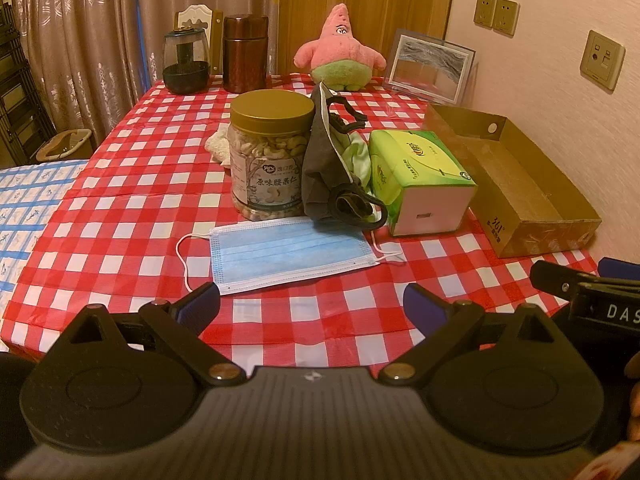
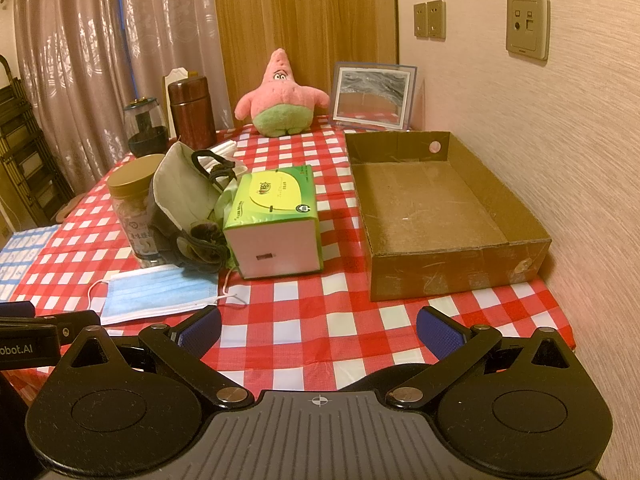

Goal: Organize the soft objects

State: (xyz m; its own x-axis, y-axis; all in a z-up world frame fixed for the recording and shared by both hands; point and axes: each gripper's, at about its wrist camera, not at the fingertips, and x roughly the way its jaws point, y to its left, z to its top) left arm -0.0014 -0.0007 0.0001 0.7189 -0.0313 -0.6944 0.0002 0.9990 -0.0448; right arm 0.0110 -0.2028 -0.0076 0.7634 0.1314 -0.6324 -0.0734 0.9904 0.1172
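Note:
A blue surgical mask (image 1: 288, 252) lies flat on the red checked tablecloth (image 1: 140, 184), just beyond my open, empty left gripper (image 1: 312, 308). Behind it a dark grey mask (image 1: 332, 164) leans between a cashew jar (image 1: 272, 152) and a green tissue pack (image 1: 416, 176). A pink starfish plush (image 1: 340, 52) sits at the far edge. An open cardboard box (image 2: 432, 208) stands at the right by the wall. My right gripper (image 2: 320, 332) is open and empty, near the table's front edge. The blue mask (image 2: 160, 292), grey mask (image 2: 184, 204), tissue pack (image 2: 276, 216) and plush (image 2: 280, 100) also show in the right wrist view.
A brown canister (image 1: 244, 54), a dark glass jar (image 1: 186, 62) and a framed picture (image 1: 430, 66) stand along the far edge. A small white cloth (image 1: 218, 146) lies behind the cashew jar. The wall runs along the right; curtains hang at the back left.

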